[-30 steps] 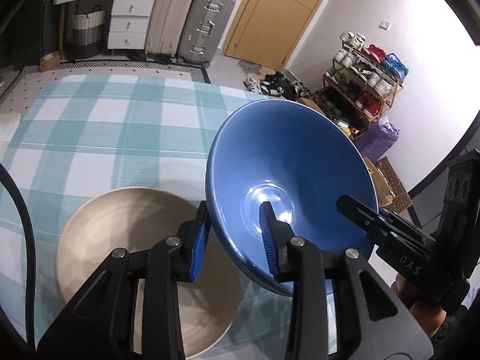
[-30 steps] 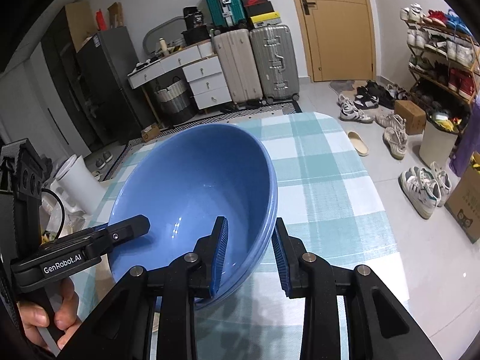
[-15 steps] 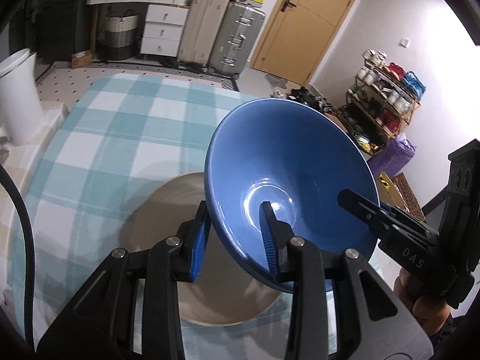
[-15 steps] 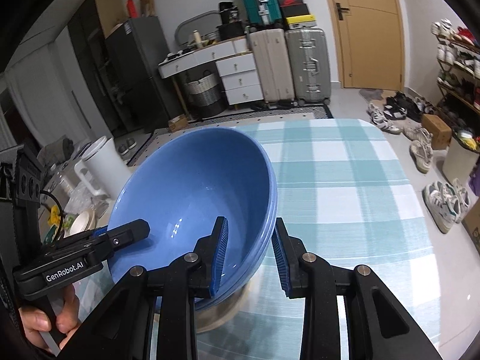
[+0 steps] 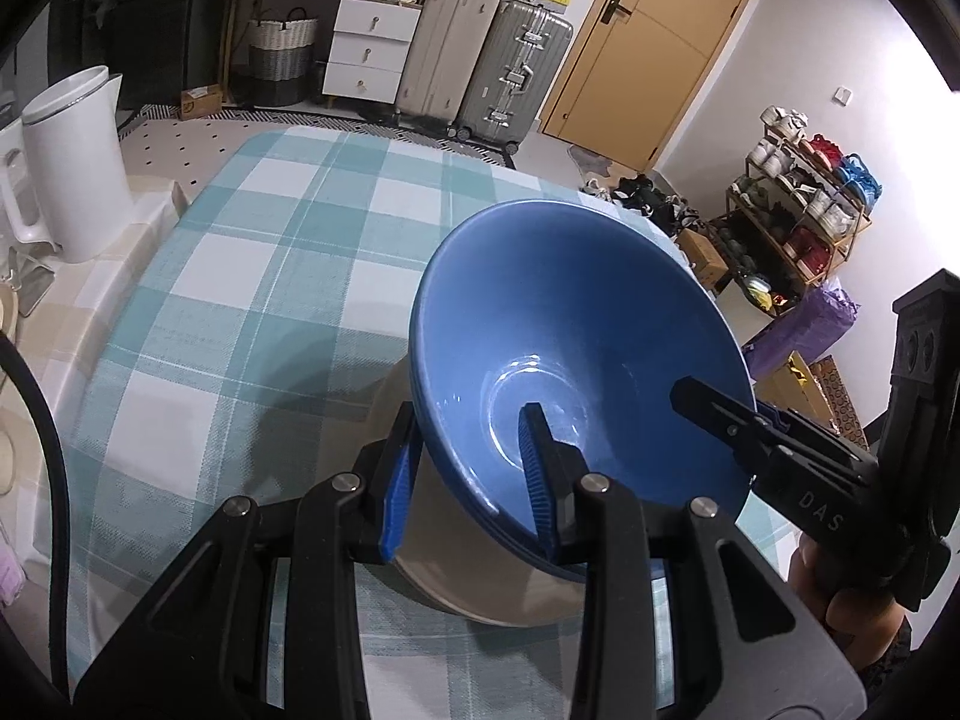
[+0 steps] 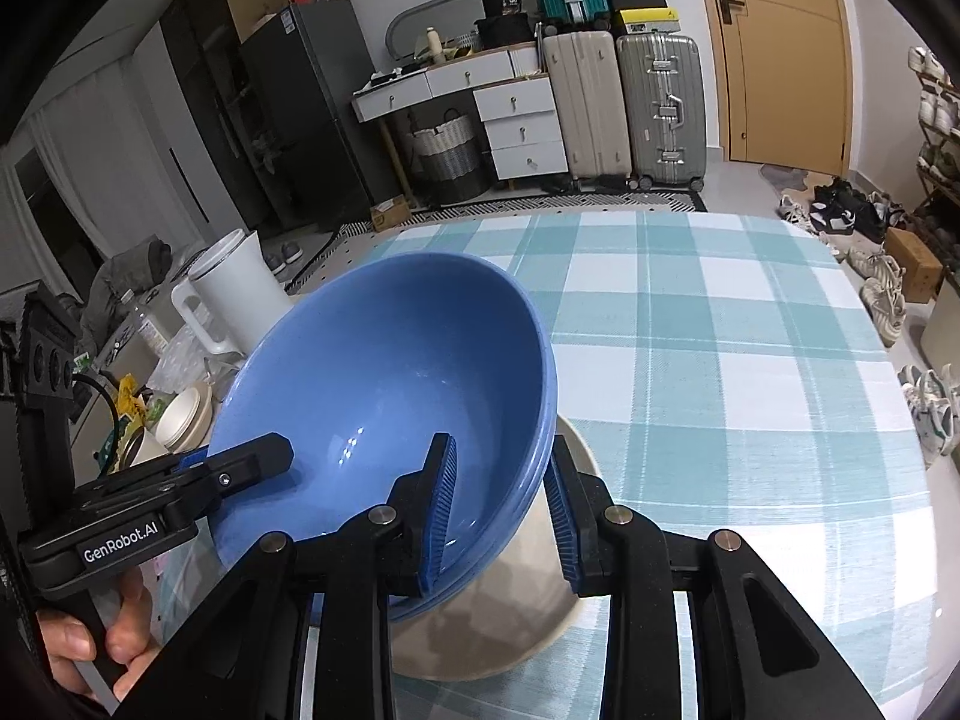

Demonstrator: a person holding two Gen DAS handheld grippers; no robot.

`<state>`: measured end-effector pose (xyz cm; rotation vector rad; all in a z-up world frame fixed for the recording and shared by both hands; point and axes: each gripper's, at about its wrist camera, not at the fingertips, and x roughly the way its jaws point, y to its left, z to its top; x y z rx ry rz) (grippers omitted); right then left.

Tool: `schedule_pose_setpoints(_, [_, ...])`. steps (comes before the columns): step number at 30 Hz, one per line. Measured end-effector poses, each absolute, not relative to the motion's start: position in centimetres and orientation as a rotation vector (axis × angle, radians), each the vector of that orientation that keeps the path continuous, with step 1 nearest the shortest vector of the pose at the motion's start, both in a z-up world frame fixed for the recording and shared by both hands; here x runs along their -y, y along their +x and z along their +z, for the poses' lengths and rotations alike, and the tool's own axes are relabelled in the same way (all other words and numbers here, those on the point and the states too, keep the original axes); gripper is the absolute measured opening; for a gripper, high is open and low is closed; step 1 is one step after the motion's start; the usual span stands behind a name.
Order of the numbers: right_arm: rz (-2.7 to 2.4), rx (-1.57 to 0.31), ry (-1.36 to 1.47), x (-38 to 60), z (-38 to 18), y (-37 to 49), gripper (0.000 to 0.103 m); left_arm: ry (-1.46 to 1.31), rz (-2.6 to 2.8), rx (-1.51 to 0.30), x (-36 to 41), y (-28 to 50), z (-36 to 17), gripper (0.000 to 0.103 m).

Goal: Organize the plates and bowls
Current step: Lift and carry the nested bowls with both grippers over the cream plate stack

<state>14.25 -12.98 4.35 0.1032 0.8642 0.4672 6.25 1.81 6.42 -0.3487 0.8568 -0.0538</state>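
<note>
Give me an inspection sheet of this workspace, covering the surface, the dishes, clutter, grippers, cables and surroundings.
Surface: table with teal-and-white checked cloth.
Job's things: glossy blue ceramic bowl, tilted, held over a beige ceramic bowl standing on the cloth.
Clutter: white plastic kettle and a small cream bowl on the side counter.
Grippers: left gripper and right gripper each clamp the blue bowl's rim, one finger inside, one outside.
Cables: black cable at the left edge.
Surroundings: silver hard-shell suitcase, white drawer unit, yellow door, shoe rack.
</note>
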Motion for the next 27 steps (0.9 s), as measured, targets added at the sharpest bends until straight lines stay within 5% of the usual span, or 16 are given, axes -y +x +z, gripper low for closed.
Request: schedule_pose_setpoints(27, [0.434,-0.910,0.102,12.6,2.0,17.1,0.030,-0.343,-0.057,-0.887,-1.4,10.6,4.1,0.030])
